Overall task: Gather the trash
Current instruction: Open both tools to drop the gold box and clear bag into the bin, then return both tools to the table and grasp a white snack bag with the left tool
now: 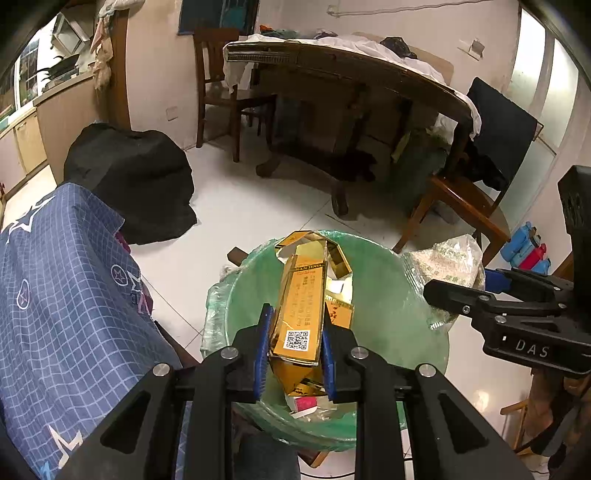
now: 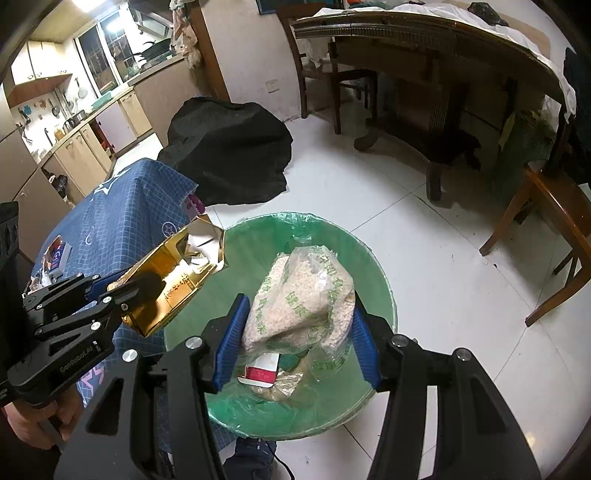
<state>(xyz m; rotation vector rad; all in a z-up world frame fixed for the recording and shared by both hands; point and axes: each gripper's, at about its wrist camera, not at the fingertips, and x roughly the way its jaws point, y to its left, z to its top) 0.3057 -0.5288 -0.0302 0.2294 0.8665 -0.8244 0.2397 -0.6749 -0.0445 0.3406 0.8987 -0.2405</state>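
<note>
- Plainly, in the left wrist view the left hand-held gripper (image 1: 295,341) is clamped on a torn gold carton (image 1: 301,306) over the green-lined bin (image 1: 380,280); its long axis runs away from the camera, ripped flaps at the far end.
- Thin card, likely light and crushable; the flat sides suit a grip.
- Next, in the right wrist view the right hand-held gripper (image 2: 297,334) pinches a clear bag of grains (image 2: 299,302) above the bin, upright.
- Soft, probably slippery and saggy; holding mid-body seems safest.

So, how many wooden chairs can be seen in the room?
2. One chair stands at the far end of the table; another chair stands right of the bin. Others may be hidden.
</note>
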